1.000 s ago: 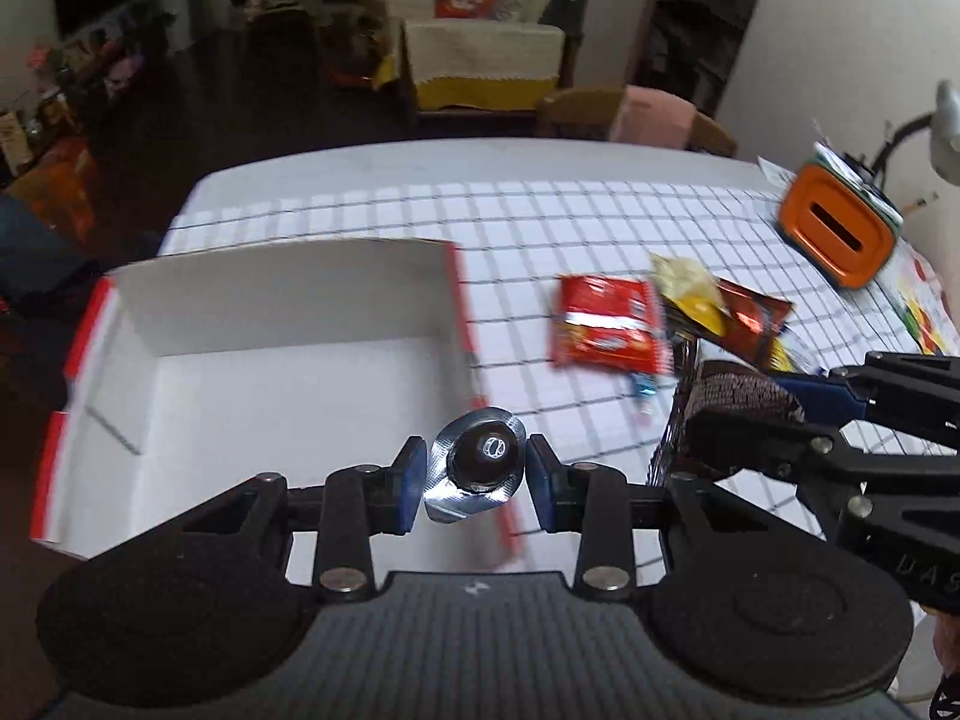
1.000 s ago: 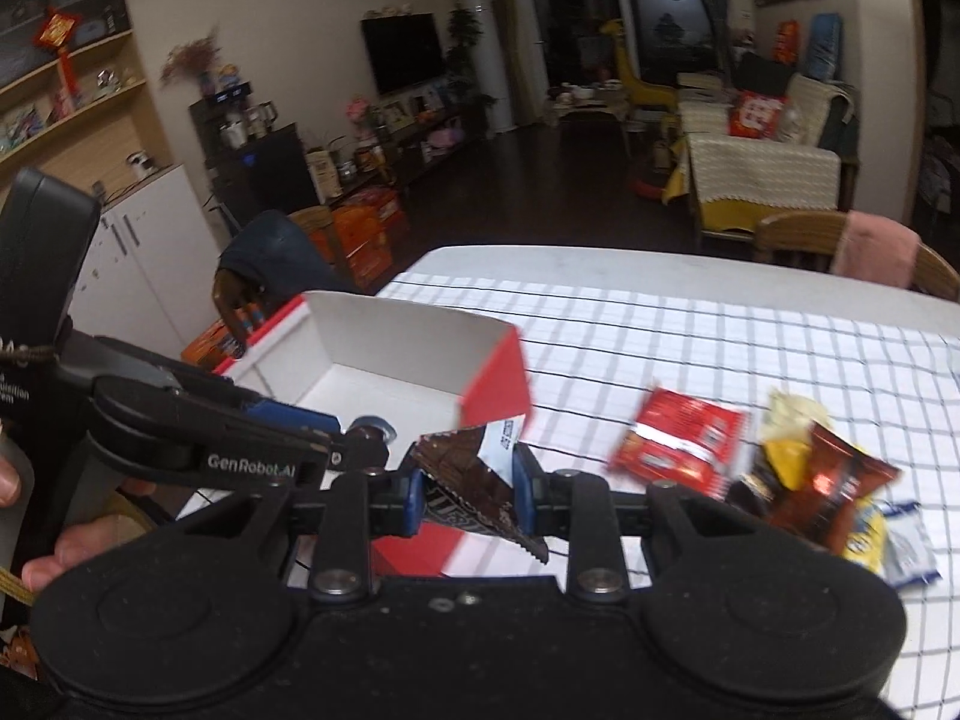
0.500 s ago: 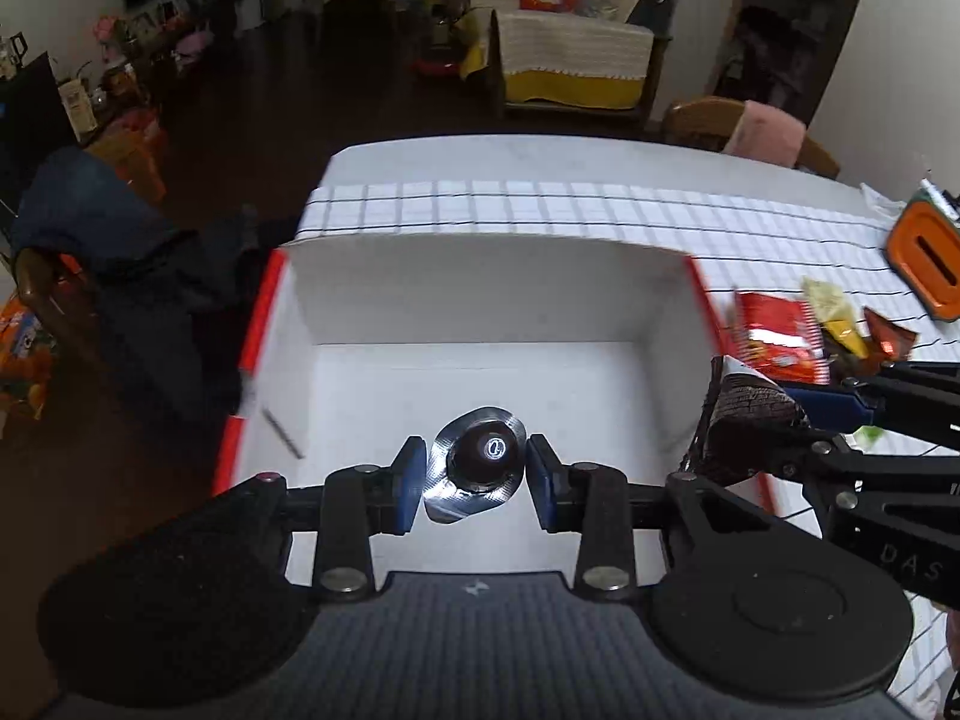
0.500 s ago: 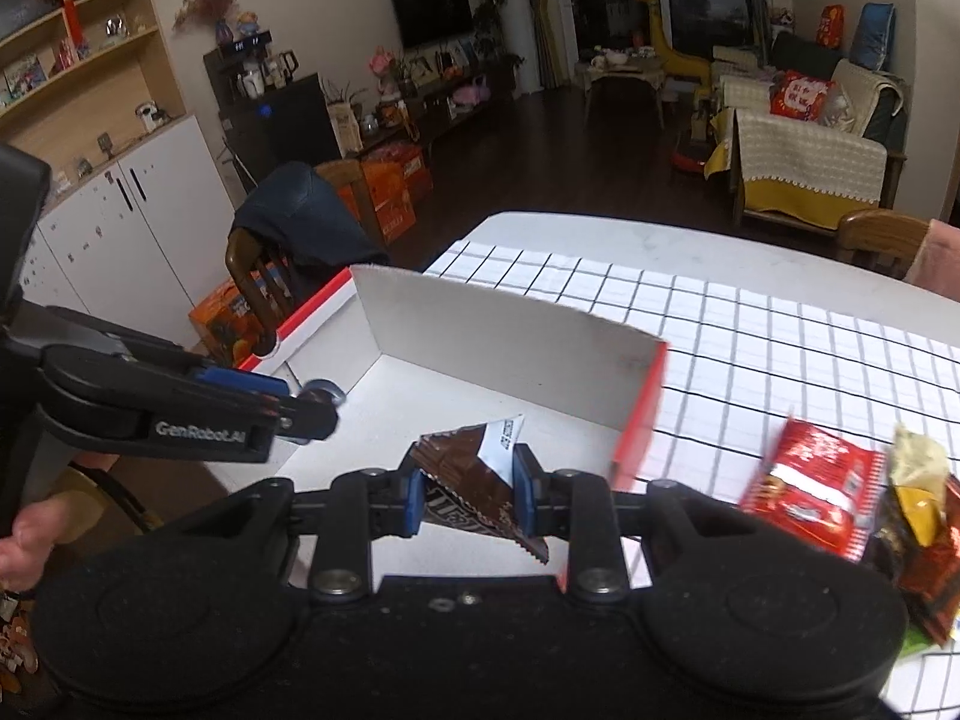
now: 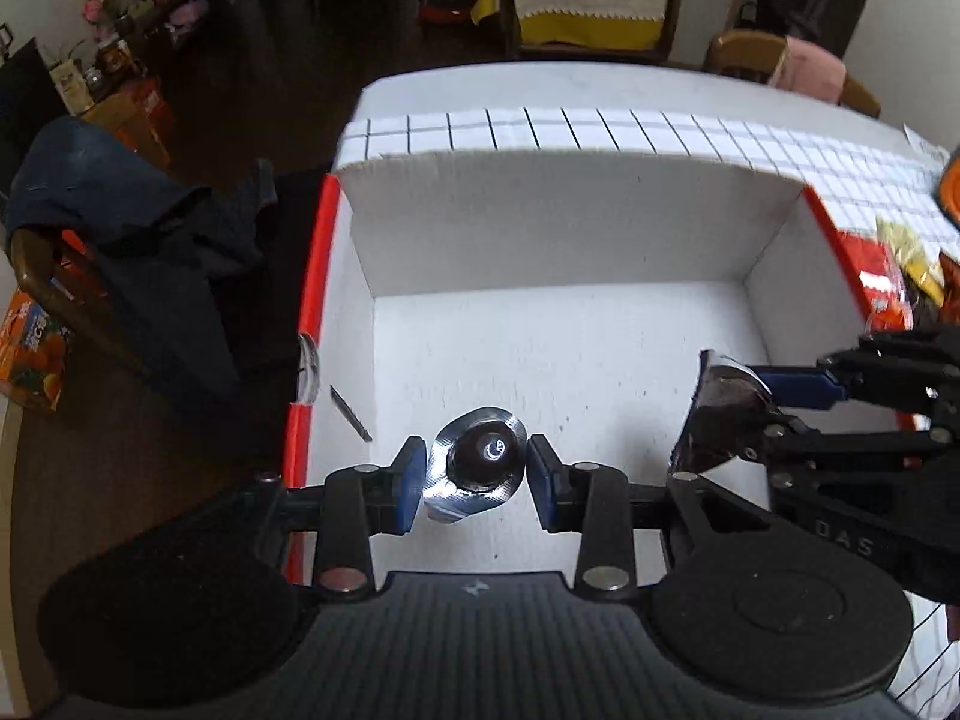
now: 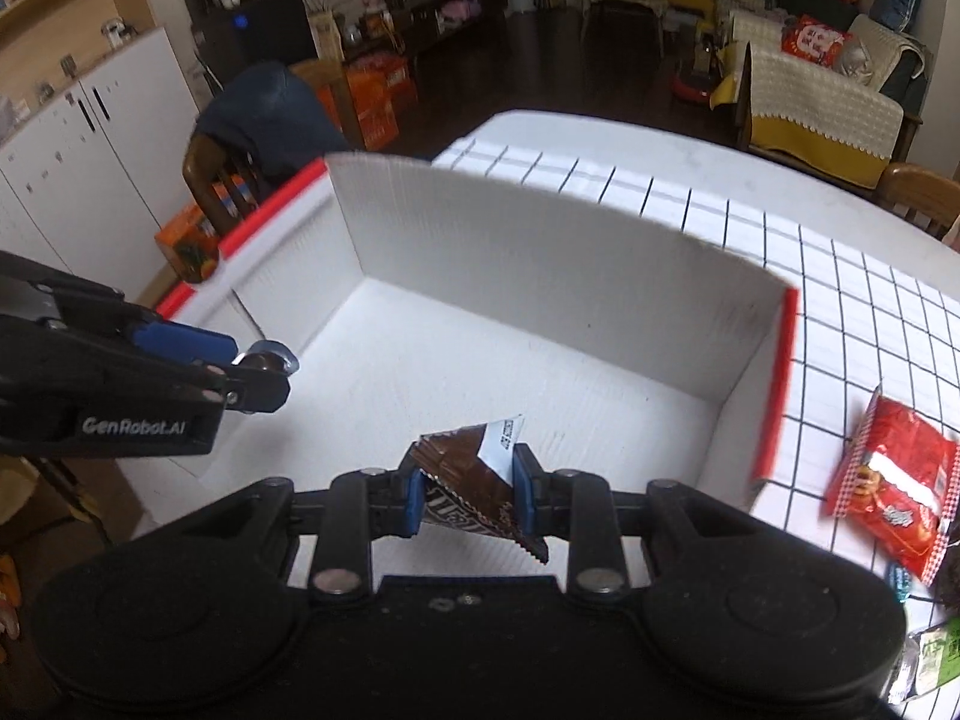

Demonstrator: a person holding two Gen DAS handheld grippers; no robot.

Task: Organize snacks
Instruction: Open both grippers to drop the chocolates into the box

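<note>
The left gripper (image 5: 477, 474) has its fingers clamped on a foil-wrapped chocolate (image 5: 480, 461), held above the floor of the open white box (image 5: 558, 216). The right gripper (image 6: 468, 495) has its fingers clamped on a brown chocolate packet (image 6: 465, 489), also held over the box interior, to the right of the left gripper. The box stands on the desk (image 6: 840, 276), which carries a grid-pattern cloth. A red snack bag (image 6: 894, 480) lies on the desk just outside the box's red-edged right wall, with other snack packets beside it.
</note>
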